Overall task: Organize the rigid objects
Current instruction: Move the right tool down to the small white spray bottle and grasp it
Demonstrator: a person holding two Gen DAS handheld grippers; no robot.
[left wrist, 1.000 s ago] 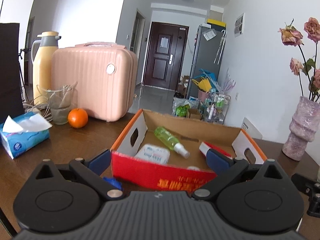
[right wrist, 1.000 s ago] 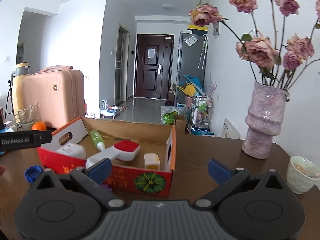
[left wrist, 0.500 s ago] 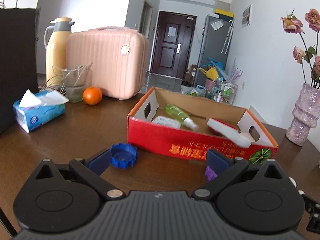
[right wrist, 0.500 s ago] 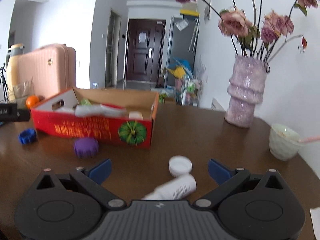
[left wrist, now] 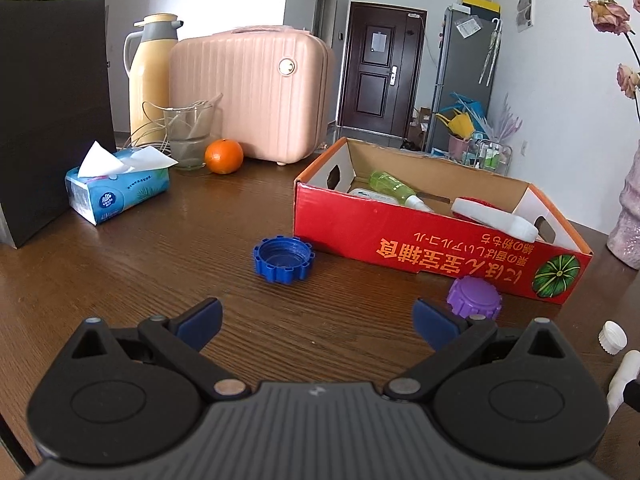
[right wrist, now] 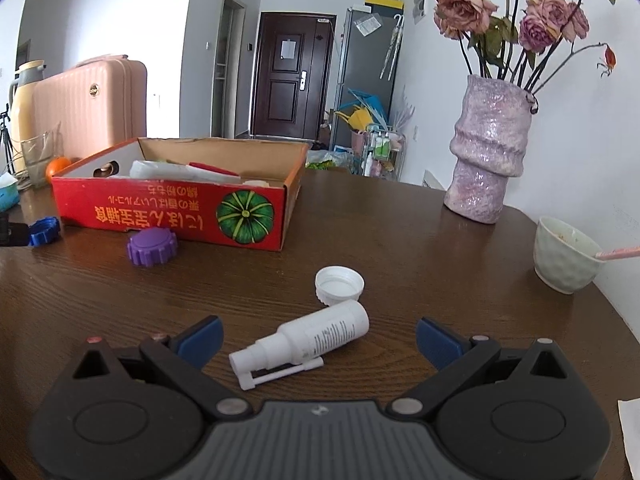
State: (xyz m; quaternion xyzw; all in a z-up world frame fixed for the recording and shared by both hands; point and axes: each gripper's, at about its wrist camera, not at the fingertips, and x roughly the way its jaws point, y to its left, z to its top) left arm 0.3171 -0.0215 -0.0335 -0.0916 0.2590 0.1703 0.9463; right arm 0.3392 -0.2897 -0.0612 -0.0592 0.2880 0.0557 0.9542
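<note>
Bare table (left wrist: pixel 168 264) is left between the wide-spread fingers of the left tongs (left wrist: pixel 316 320); ahead, the way is blocked by a blue cap (left wrist: pixel 284 259) and, behind it, the red box (left wrist: pixel 436 240). A purple cap (left wrist: pixel 474 296) is set just beyond the right finger. Between the spread fingers of the right tongs (right wrist: pixel 319 336) a white bottle (right wrist: pixel 308 340) is laid, with a white cap (right wrist: pixel 339 284) touching its far end. Open table is left toward the vase (right wrist: pixel 486 148) and cup (right wrist: pixel 566 254).

Home, apartment living/dining area. Dark wood desk (right wrist: pixel 400 240) carries a vase of dried roses (right wrist: pixel 486 152), thermos jug (left wrist: pixel 150 72), tissue pack (left wrist: pixel 116 190) and pink hard-shell case (left wrist: pixel 252 92). Behind: hallway with brown entry door (right wrist: pixel 290 80), grey fridge (right wrist: pixel 366 76), floor clutter.
</note>
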